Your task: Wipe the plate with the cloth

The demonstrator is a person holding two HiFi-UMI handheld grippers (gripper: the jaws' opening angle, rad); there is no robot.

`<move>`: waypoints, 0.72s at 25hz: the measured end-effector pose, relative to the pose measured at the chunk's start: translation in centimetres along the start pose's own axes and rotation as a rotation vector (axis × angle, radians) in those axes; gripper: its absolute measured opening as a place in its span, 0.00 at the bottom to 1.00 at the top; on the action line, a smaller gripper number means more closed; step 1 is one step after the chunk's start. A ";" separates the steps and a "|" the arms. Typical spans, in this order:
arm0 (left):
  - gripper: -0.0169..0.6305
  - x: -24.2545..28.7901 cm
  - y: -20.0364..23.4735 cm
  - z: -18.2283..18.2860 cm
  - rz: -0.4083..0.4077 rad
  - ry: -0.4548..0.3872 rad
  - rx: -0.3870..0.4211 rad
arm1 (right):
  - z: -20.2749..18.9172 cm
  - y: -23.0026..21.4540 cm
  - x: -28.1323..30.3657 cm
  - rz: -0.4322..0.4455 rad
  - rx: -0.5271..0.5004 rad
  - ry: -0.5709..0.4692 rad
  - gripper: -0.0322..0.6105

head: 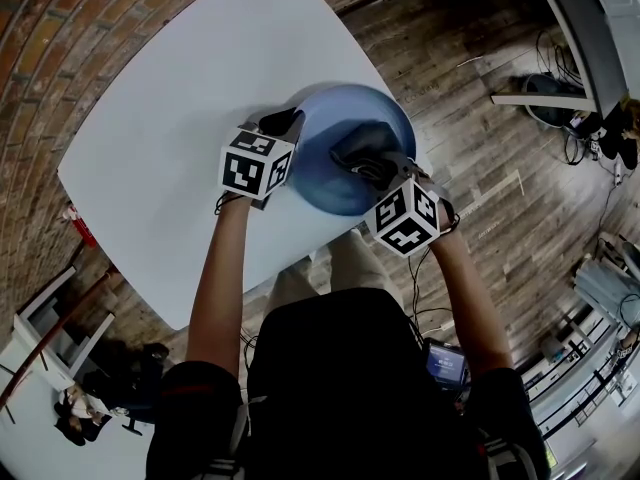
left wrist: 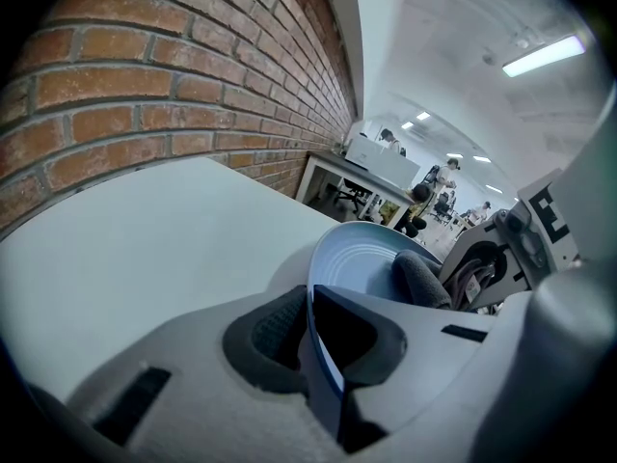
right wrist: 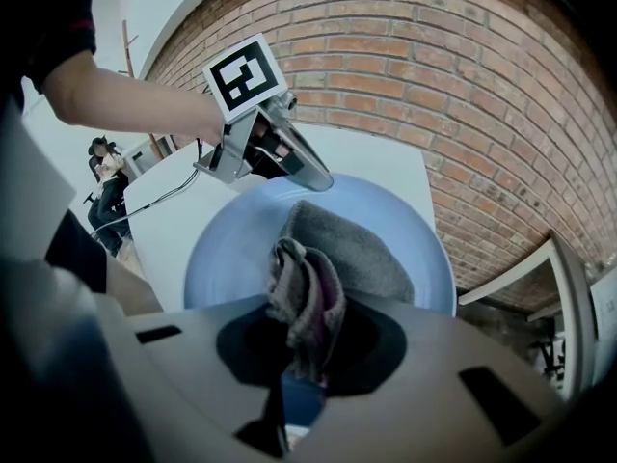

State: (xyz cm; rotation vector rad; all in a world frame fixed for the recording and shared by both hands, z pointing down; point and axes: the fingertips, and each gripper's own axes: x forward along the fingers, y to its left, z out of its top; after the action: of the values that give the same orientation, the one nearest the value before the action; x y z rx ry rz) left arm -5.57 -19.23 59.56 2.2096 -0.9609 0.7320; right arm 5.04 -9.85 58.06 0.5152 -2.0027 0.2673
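A blue plate [head: 338, 173] lies on the white table [head: 170, 138] near its front right edge. My left gripper [head: 283, 125] is shut on the plate's left rim [left wrist: 323, 355], which runs between its pads. My right gripper [head: 362, 160] is shut on a grey cloth [right wrist: 307, 302]. The cloth's free end [right wrist: 355, 249] lies spread on the plate's inner face [right wrist: 231, 258]. In the right gripper view the left gripper [right wrist: 307, 174] clamps the plate's far rim. From the left gripper view the cloth [left wrist: 419, 278] shows as a grey roll resting in the plate [left wrist: 362, 268].
A brick wall [head: 60, 38] runs behind the table, with wooden floor [head: 480, 148] to the right. A desk, cables and equipment [head: 590, 118] stand at the far right. People and desks [left wrist: 424, 191] are in the distance.
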 end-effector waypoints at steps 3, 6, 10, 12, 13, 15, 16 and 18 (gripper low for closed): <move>0.08 0.0 0.0 0.0 0.003 -0.002 0.000 | 0.0 0.5 0.0 0.013 -0.007 0.000 0.12; 0.08 0.1 0.0 0.1 0.005 -0.003 -0.004 | 0.1 1.1 0.0 0.028 -0.004 -0.003 0.12; 0.08 0.1 0.0 0.0 0.011 -0.002 -0.017 | 0.4 2.2 0.2 0.036 -0.015 -0.003 0.12; 0.08 0.0 0.0 0.0 0.012 -0.001 -0.019 | 0.6 2.8 0.3 0.047 -0.025 -0.004 0.12; 0.08 0.0 0.0 0.0 0.011 -0.001 -0.020 | 0.8 3.1 0.4 0.053 -0.030 -0.005 0.12; 0.08 0.1 0.0 0.0 0.009 0.000 -0.020 | 1.1 3.6 0.6 0.062 -0.040 -0.007 0.12; 0.08 0.1 0.1 0.0 0.008 -0.001 -0.021 | 1.3 3.8 0.7 0.066 -0.044 -0.008 0.12; 0.08 0.1 0.1 0.0 0.008 -0.002 -0.023 | 1.6 4.1 0.9 0.075 -0.050 -0.011 0.12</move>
State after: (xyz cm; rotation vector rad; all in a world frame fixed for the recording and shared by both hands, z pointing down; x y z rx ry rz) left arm -5.60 -19.33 59.67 2.1880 -0.9754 0.7187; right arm 1.52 -7.02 58.21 0.4116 -2.0368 0.2597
